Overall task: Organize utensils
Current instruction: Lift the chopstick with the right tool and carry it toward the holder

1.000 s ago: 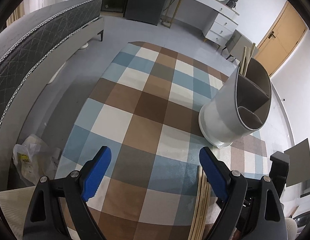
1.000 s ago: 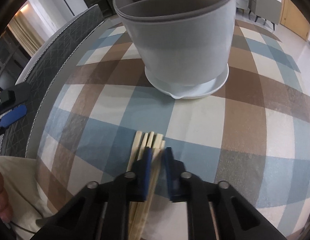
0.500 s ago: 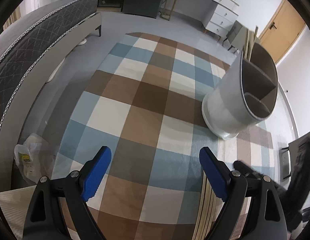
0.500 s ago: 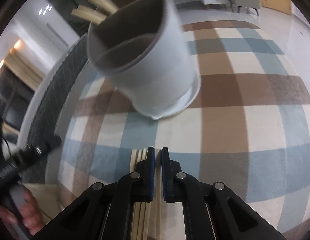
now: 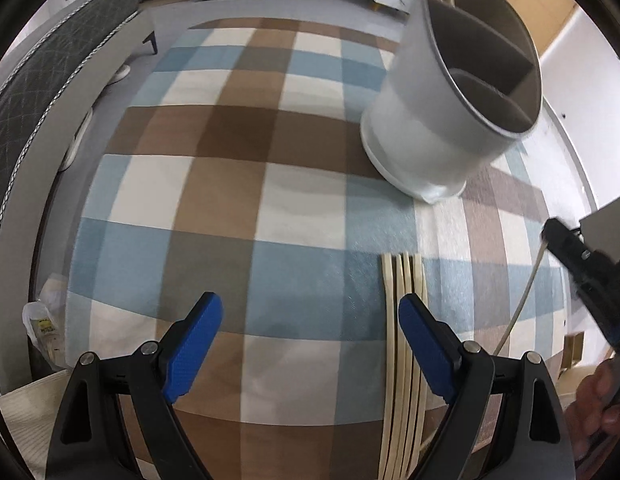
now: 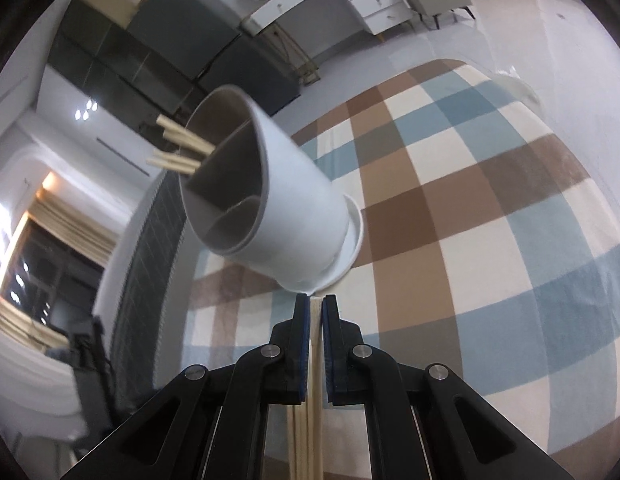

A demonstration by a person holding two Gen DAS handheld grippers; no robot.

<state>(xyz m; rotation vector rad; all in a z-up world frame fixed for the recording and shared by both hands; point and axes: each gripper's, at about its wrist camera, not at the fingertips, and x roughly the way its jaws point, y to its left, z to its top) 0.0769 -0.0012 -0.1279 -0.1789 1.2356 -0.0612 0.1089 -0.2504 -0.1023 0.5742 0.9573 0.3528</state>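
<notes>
One chopstick [image 6: 315,364] sits pinched between the pads of my right gripper [image 6: 316,304], its tip just poking past the fingertips and its length running back under the camera, so I can aim it like a pointer at the holder. The white utensil holder [image 6: 286,216] stands on the checked tablecloth [image 6: 470,208], divided into compartments; several chopsticks [image 6: 178,148] already lean out of the far one, which I judge to be the target. My left gripper [image 5: 310,332] hovers with its jaws wide and nothing between them, beside the row of loose chopsticks [image 5: 402,320] lying flat on the cloth, ready for the next pick. In my way: the holder's tall rim and inner dividers. Nearby, a grey sofa edge [image 5: 50,92] borders the table.
</notes>
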